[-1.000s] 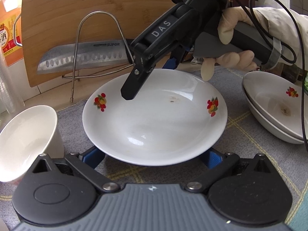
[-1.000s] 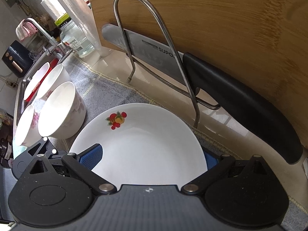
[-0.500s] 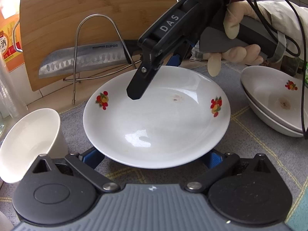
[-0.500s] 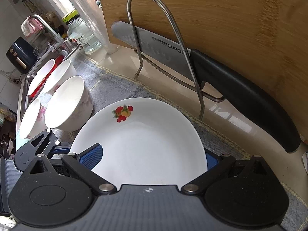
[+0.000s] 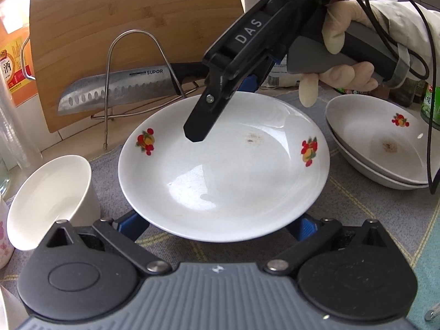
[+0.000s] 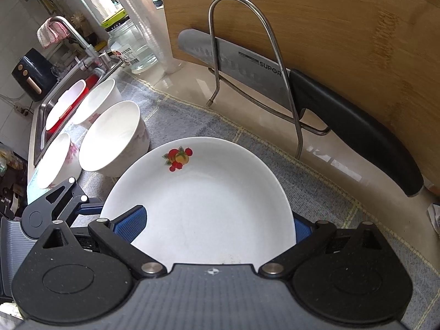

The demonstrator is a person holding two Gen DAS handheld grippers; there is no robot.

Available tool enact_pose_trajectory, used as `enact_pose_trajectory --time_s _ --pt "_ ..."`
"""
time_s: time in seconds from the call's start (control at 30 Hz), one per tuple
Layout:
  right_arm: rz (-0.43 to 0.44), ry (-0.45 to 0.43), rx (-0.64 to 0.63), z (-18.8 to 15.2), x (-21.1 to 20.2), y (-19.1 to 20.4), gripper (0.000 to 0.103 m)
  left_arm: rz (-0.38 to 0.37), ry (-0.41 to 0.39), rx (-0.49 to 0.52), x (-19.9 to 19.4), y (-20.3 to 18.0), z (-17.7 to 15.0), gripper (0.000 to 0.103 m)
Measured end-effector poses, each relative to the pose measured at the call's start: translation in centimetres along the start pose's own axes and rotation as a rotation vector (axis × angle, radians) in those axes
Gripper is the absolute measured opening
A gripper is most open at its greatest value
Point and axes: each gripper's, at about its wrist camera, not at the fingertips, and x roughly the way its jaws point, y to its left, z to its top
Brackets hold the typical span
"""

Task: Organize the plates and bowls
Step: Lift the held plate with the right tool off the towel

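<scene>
A white deep plate (image 5: pixel 220 181) with fruit decals sits low over the grey mat (image 5: pixel 357 220); I cannot tell whether it touches the mat. My left gripper (image 5: pixel 217 214) is open, its blue pads (image 5: pixel 132 222) spread wide beneath the plate's near rim. My right gripper (image 5: pixel 220 104), held by a gloved hand (image 5: pixel 343 74), straddles the far rim with one finger over the plate and the other behind it. In the right wrist view the plate (image 6: pixel 209 206) fills the wide gap of the right gripper (image 6: pixel 214 220), which is open.
Two stacked deep plates (image 5: pixel 379 148) stand to the right. White bowls (image 6: pixel 112 137) (image 6: pixel 96 101) (image 6: pixel 55 162) cluster left, by the sink (image 6: pixel 37 126); one bowl (image 5: pixel 49 198) shows in the left wrist view. Behind stand a wire rack (image 6: pixel 214 55), knife (image 6: pixel 242 57) and cutting board (image 6: pixel 330 13).
Both cameras have drawn back slightly, so more of the bowls and sink shows. The plate keeps its place between both pairs of fingers. Neither gripper's opening has changed.
</scene>
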Motion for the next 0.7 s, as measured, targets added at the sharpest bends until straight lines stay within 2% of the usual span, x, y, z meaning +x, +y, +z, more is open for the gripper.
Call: enact_pose_trajectory --time_s 0.4,0.7 --pt "-0.032 -0.043 0.008 -2.0 -3.1 2.4 0.103 -0.036 -0.007 0.036 -3.0 -1.1 0.8 0.102" --pt "-0.064 -0.073 0.048 -5.4 -5.7 3.8 0.103 -0.087 0.005 0.101 -5.4 -3.0 1.0 0.102"
